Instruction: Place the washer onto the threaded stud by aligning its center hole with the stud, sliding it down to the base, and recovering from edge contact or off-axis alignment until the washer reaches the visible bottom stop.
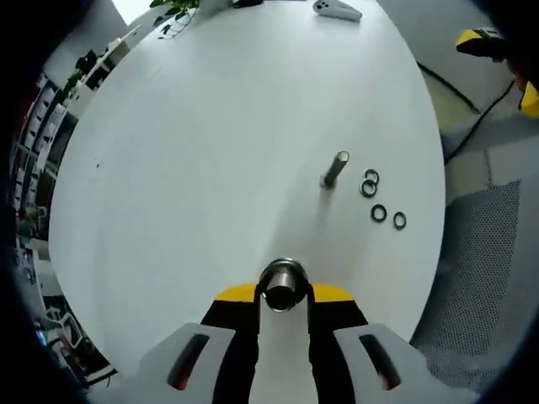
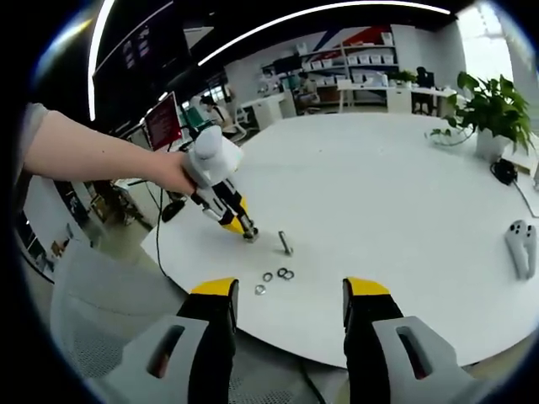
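A threaded metal stud [image 1: 334, 169] stands on the white round table [image 1: 194, 151], with several dark washers [image 1: 379, 213] lying flat just to its right. My left gripper [image 1: 282, 295] is shut on a second short metal cylinder [image 1: 282, 284], seen end-on between its yellow pads. From the right gripper view, a hand holds the left gripper [image 2: 244, 227] down at the table, just left of the stud [image 2: 285, 243]. The washers [image 2: 285, 273] lie in front of the stud. My right gripper [image 2: 290, 290] hangs open above the table's near edge, nothing between its jaws.
A white hand controller [image 2: 522, 248] lies at the table's right side, and the same controller [image 1: 337, 9] shows at the far edge. A potted plant [image 2: 493, 105] and a black object [image 2: 505, 171] sit at the back right. Grey mesh chairs [image 1: 484, 252] flank the table edge.
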`<state>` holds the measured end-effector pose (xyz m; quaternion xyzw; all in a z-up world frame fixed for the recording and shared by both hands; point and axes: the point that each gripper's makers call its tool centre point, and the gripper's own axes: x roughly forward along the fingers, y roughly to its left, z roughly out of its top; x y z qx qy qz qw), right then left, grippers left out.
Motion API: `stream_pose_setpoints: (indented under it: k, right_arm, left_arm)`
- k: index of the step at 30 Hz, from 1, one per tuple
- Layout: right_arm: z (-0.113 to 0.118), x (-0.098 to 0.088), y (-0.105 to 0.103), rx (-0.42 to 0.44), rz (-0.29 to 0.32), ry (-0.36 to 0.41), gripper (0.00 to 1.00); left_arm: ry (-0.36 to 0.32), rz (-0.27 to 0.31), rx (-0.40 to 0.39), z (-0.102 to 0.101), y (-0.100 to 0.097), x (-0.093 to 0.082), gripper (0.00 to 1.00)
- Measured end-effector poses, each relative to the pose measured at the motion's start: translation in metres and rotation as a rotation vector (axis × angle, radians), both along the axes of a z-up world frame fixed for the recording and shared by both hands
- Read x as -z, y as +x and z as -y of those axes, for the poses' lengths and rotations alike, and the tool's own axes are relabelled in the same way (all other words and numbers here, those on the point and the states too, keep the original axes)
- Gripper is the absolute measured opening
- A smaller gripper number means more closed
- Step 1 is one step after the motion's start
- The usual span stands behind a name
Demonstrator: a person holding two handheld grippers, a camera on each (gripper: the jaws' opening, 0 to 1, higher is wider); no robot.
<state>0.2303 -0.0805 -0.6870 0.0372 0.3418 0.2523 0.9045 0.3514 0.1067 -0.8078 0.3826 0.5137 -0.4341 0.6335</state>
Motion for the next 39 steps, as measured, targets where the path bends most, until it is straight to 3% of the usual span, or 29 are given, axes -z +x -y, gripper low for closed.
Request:
stream_pose_setpoints:
  k: [14,24,26,30,33,39]
  right_arm:
    - [0.002,0.000,0.001,0.013,-0.002,0.005,0.52]
    - [0.001,0.000,0.001,0.013,-0.002,0.015,0.52]
    - [0.001,0.000,0.001,0.010,-0.003,0.020,0.52]
    - [0.000,-0.001,0.001,0.010,-0.005,0.030,0.52]
    - [-0.002,-0.001,0.000,-0.001,-0.004,0.029,0.52]
    - [-0.004,-0.002,0.000,-0.008,0.000,0.041,0.52]
  left_arm:
    - [0.016,-0.014,0.000,-0.001,-0.002,0.018,0.19]
    - [-0.016,-0.023,-0.061,-0.003,-0.006,0.015,0.21]
    - [-0.048,0.025,-0.069,-0.001,-0.003,0.009,0.24]
    - [-0.068,0.033,-0.112,-0.004,-0.011,-0.002,0.26]
    - [-0.090,0.072,-0.134,-0.008,-0.012,-0.013,0.26]
    - [-0.223,0.151,-0.252,-0.017,-0.018,-0.046,0.27]
